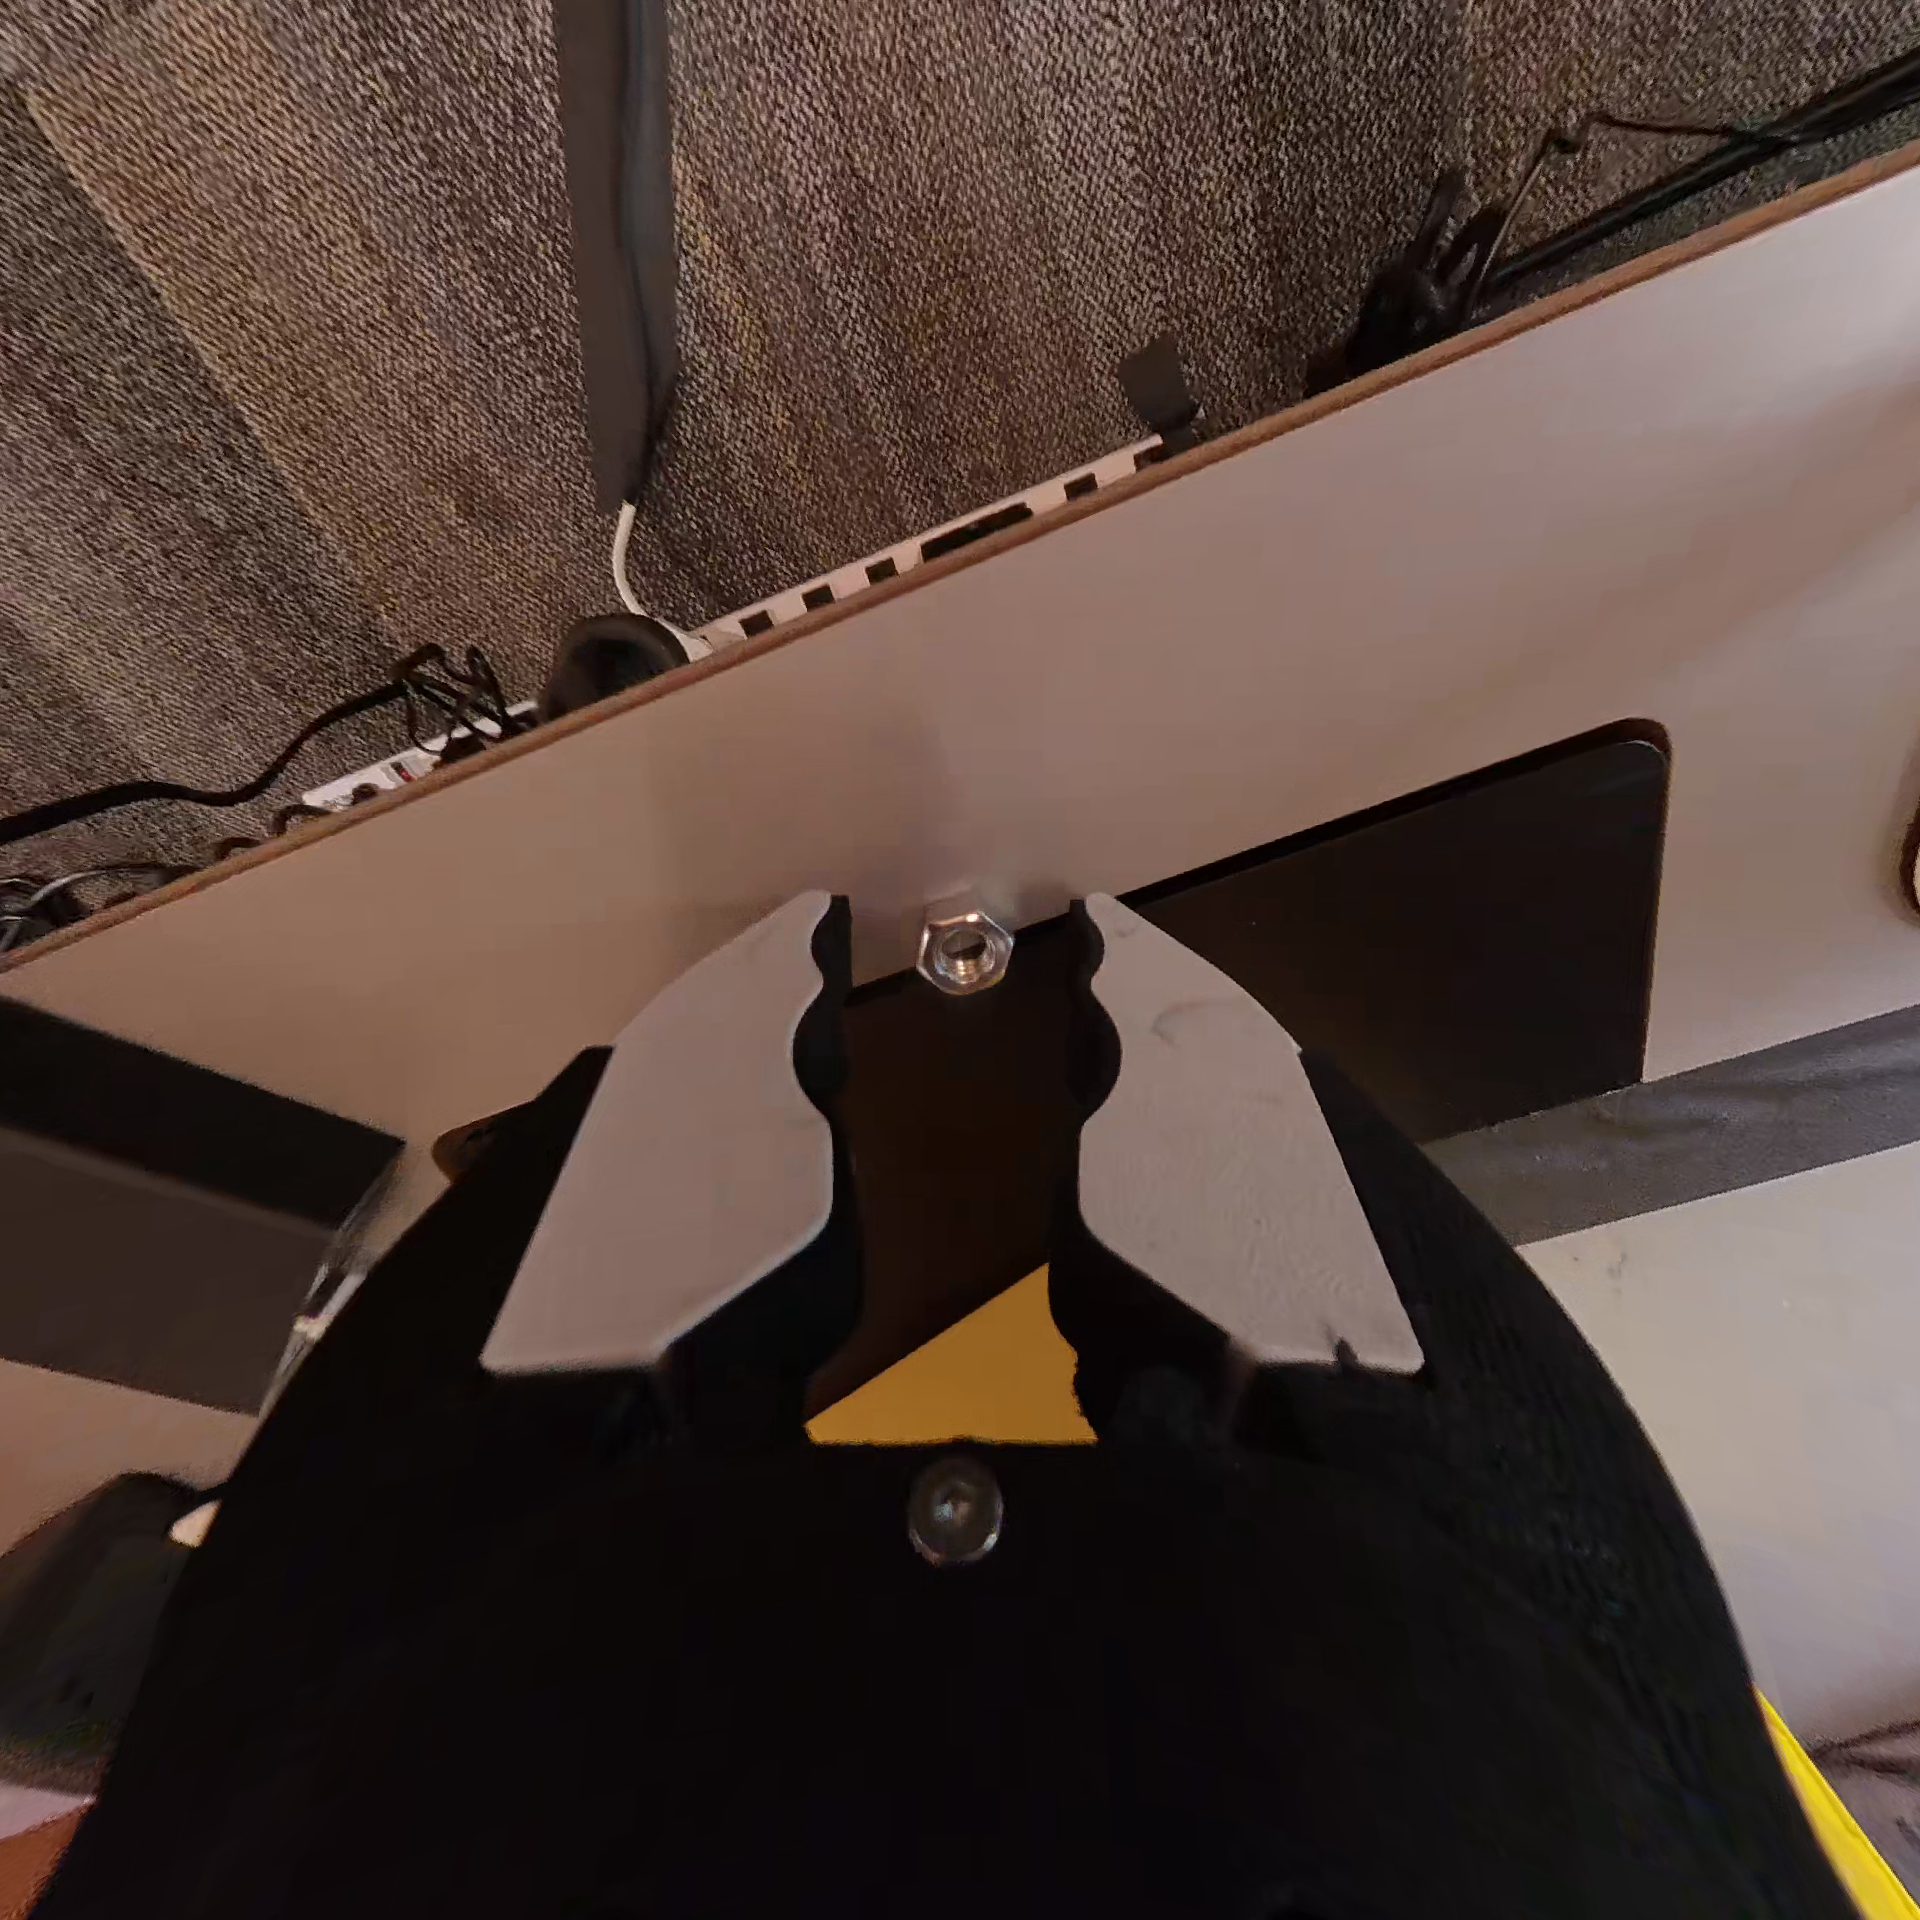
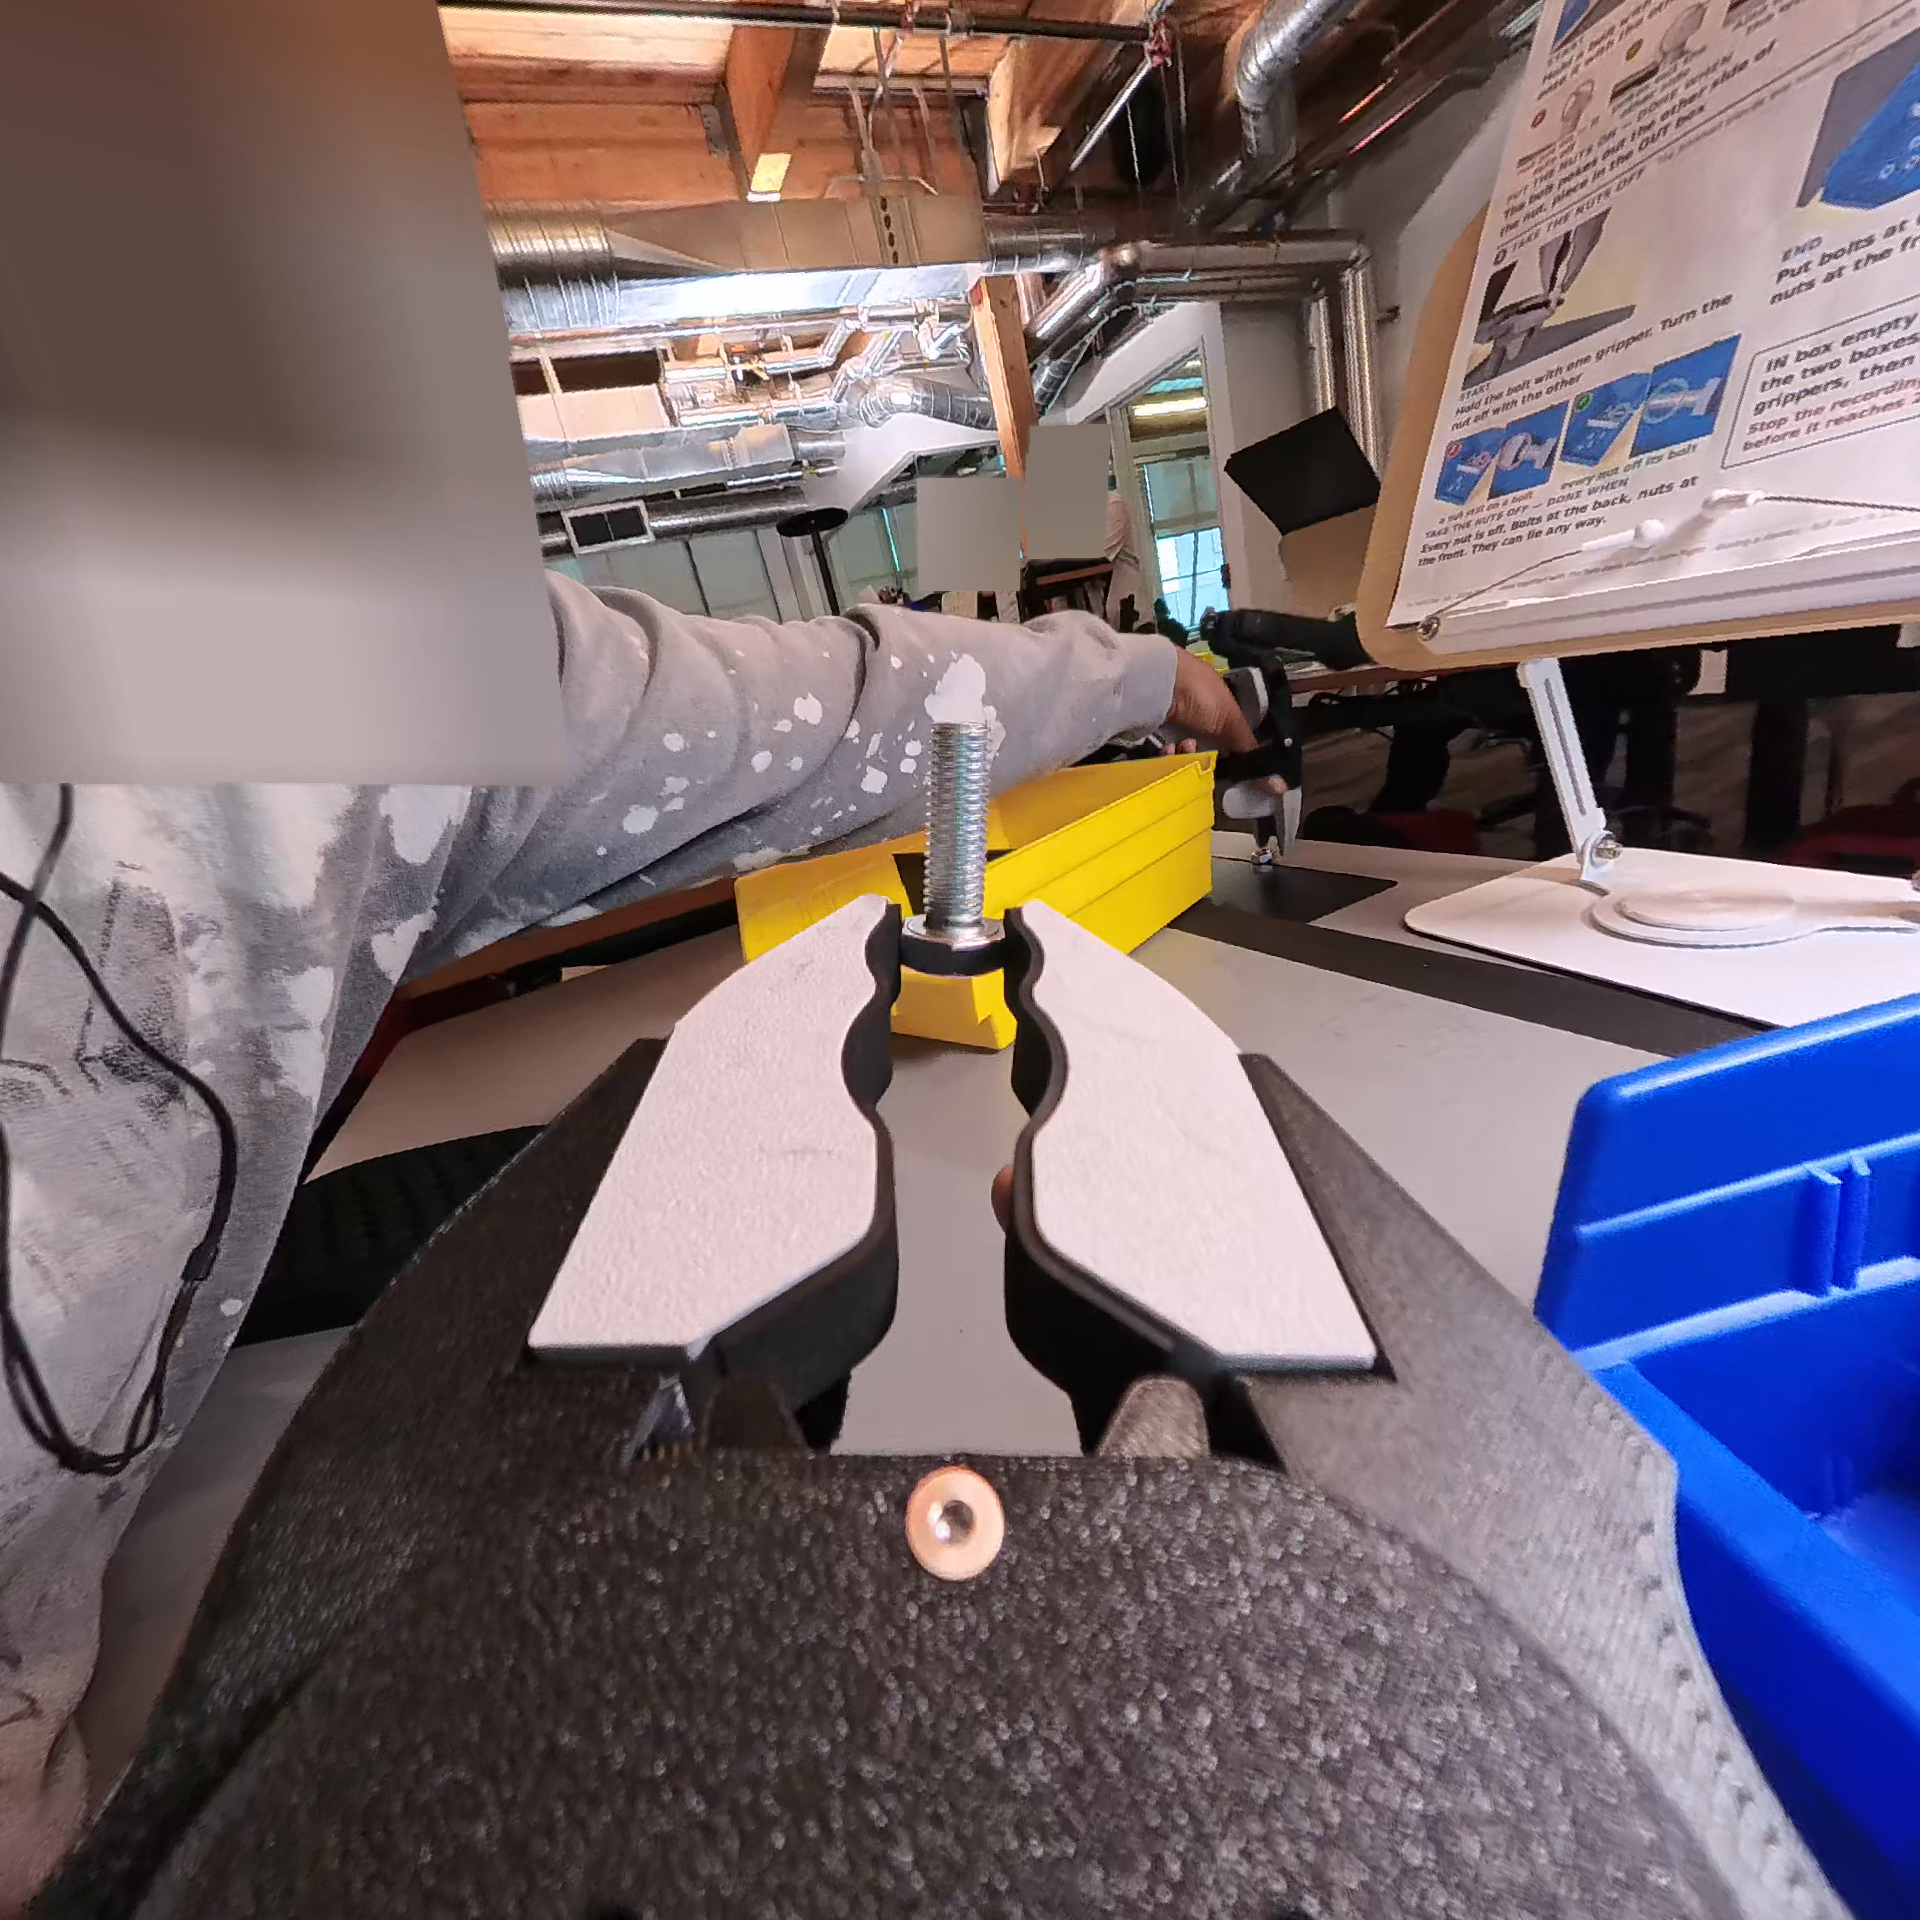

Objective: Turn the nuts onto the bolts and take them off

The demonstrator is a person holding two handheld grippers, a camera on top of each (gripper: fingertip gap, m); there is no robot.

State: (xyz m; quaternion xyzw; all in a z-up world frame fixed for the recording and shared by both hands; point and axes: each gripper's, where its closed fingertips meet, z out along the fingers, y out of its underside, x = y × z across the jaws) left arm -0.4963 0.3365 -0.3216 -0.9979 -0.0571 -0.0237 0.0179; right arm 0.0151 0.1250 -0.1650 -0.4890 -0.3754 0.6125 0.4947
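Note:
In the left wrist view a silver hex nut lies flat on the table, on the edge of a black mat. My left gripper points down over it, open, with a fingertip on each side of the nut and not touching it. My right gripper is shut on the head of a silver bolt, whose threaded shaft stands straight up. The left gripper also shows far off in the right wrist view, held by a hand beyond a grey sleeve.
A yellow bin stands on the table behind the bolt. A blue bin is close at the right. An instruction board stands on a white base. Beyond the table edge lie carpet, a power strip and cables. My right fingertips sit around 60 centimetres from my left ones.

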